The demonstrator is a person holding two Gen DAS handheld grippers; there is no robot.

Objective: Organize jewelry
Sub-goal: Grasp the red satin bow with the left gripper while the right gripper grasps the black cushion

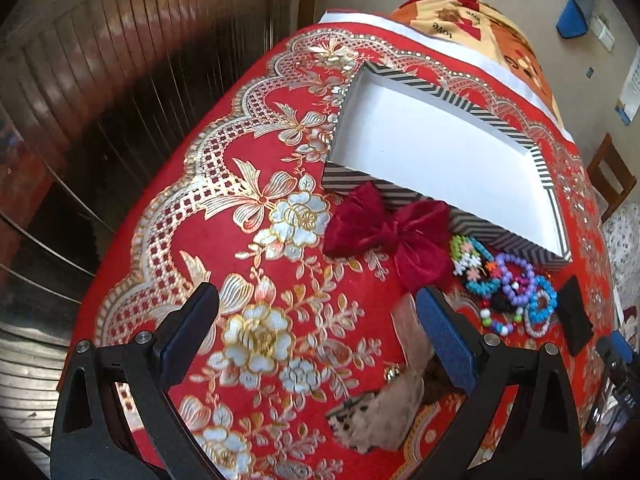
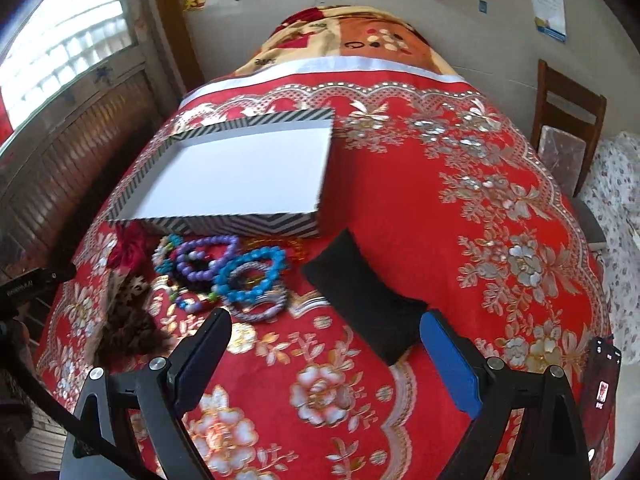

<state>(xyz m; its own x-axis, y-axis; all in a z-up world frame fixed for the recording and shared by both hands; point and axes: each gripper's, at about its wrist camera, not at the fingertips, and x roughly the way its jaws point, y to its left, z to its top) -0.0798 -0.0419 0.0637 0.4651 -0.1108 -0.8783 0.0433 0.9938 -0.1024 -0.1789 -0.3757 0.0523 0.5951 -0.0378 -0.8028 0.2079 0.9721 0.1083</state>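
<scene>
An empty striped box (image 1: 434, 148) (image 2: 240, 174) with a white inside lies on the red floral tablecloth. Just in front of it sits a heap of beaded bracelets (image 1: 508, 286) (image 2: 224, 270) in purple, blue and mixed colours. A dark red velvet bow (image 1: 384, 232) (image 2: 128, 244) lies left of the heap. A furry brown hair clip (image 1: 384, 412) (image 2: 128, 316) rests nearer me. A black cushion (image 2: 364, 302) (image 1: 574, 314) lies right of the bracelets. My left gripper (image 1: 316, 328) hovers open over the cloth, the bow ahead of it. My right gripper (image 2: 324, 348) is open, the cushion's near end between its fingertips.
The table (image 2: 460, 220) drops off at left toward a wooden slatted wall (image 1: 120, 60). A wooden chair (image 2: 568, 120) stands at the right edge. A phone (image 2: 602, 392) lies at the near right of the cloth. A patterned blanket (image 2: 352, 44) covers the far end.
</scene>
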